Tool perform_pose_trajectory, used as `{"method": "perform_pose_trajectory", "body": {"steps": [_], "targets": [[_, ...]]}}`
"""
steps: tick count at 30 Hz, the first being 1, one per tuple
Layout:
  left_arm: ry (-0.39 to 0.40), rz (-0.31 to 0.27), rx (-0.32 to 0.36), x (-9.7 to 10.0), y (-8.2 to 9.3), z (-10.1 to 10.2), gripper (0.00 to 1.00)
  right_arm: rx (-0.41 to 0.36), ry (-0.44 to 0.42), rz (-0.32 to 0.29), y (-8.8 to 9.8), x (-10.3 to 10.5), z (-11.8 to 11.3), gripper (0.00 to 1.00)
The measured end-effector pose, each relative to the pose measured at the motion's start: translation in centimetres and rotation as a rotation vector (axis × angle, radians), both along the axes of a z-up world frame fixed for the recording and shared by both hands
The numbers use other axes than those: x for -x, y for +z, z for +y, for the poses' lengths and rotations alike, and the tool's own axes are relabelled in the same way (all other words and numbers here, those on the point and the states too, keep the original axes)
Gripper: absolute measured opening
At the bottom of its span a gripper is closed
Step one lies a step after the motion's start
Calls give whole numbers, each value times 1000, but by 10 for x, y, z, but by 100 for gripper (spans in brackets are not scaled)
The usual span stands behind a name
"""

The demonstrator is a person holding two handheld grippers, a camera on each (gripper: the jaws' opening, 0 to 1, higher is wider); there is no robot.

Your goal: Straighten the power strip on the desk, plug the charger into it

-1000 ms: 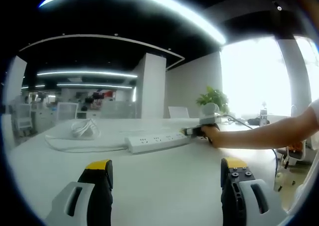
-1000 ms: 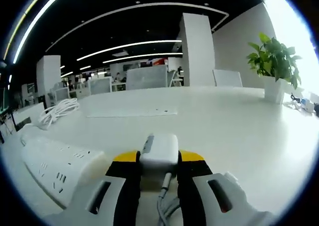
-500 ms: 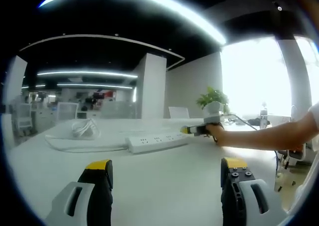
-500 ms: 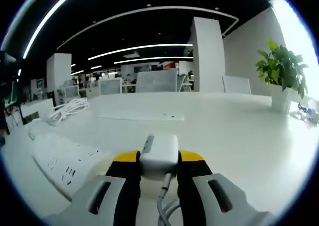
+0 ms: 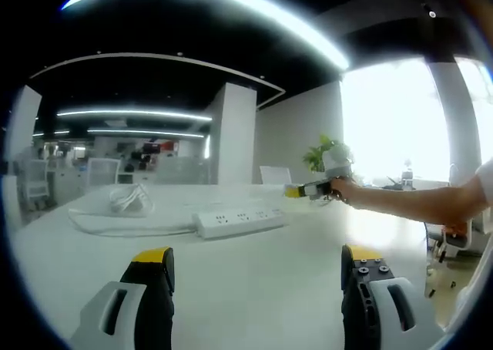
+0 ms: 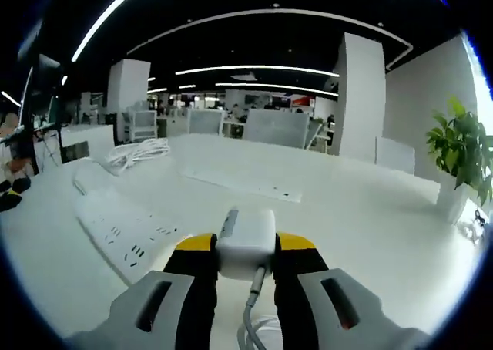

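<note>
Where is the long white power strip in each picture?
Left gripper view: power strip lies across the middle of the desk, beyond the open jaws.
Right gripper view: power strip lies left of the held charger.
Shared landmark: potted plant.

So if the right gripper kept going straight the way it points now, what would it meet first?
Probably bare desk. The right gripper, shut on the charger, points past the power strip, which lies to its left. Depth is hard to judge.

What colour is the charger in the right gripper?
White, same as its cable. The charger shows best in the right gripper view, clamped by the right gripper.
</note>
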State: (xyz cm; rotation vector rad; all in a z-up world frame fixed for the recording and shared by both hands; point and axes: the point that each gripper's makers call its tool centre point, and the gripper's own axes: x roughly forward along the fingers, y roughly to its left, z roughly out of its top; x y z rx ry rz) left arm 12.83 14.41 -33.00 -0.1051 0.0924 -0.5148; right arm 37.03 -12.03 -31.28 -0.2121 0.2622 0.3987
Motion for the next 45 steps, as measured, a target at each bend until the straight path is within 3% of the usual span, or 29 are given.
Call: {"method": "perform_pose_trajectory", "body": {"steps": [9,16,20,31,40,45], "targets": [[-3,0,1,-1,0,-1,92,101,139,33,17,13,8,26],[7,-2,3,-1,0,2,92,314,272,42,29,24,22,26],[4,0,-1,0,-1,0,92,374,345,82,33,33,32,26],[11,2,2,1,-2,3,92,563,520,222,19,63,57,26],[21,5,3,4,-4,9,92,726,627,282,6,80,72,26],[23,2,5,4,-3,10,92,859,661,313,4,81,71,26]]}}
